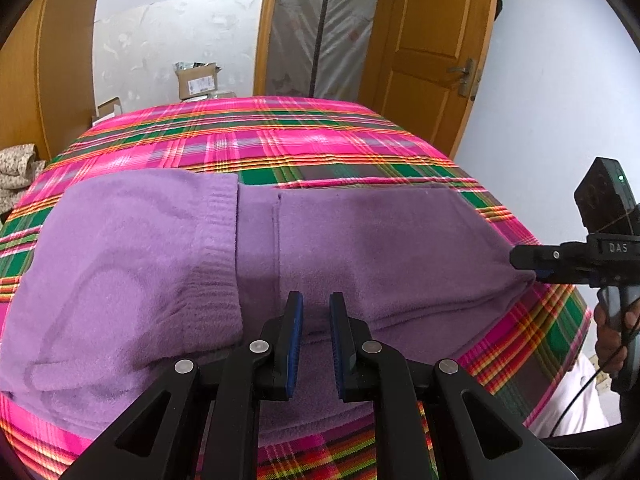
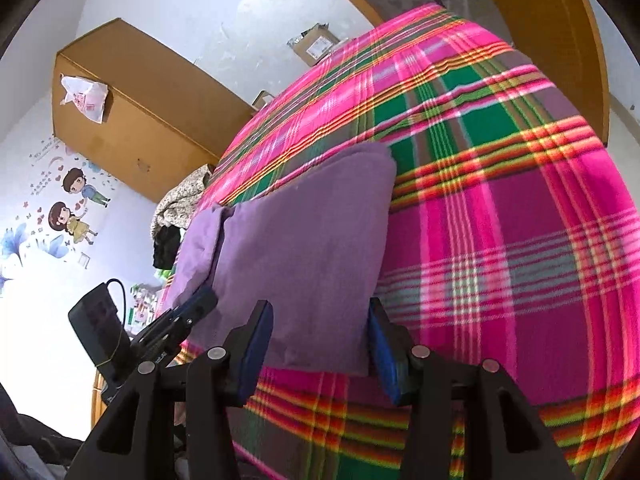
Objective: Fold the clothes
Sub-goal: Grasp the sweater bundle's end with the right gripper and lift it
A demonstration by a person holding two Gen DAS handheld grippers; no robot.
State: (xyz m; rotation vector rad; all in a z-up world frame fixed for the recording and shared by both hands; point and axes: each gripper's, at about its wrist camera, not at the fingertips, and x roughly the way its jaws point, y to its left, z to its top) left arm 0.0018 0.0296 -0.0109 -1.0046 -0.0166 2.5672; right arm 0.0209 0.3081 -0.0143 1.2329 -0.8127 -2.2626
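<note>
Between the right hand-held gripper's (image 2: pixel 320 320) jaws, seemingly untouched: purple garment (image 2: pixel 304 248).

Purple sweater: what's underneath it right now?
The purple sweater lies flat on the plaid bedspread, which shows all around it. A folded sleeve sits on top at one end. Whatever is directly beneath the fabric is covered.

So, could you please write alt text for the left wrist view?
A soft purple fleece garment lies partly folded on a pink and green plaid bedspread. The left gripper hovers over its near edge, jaws slightly apart; the right gripper touches its right corner.
</note>
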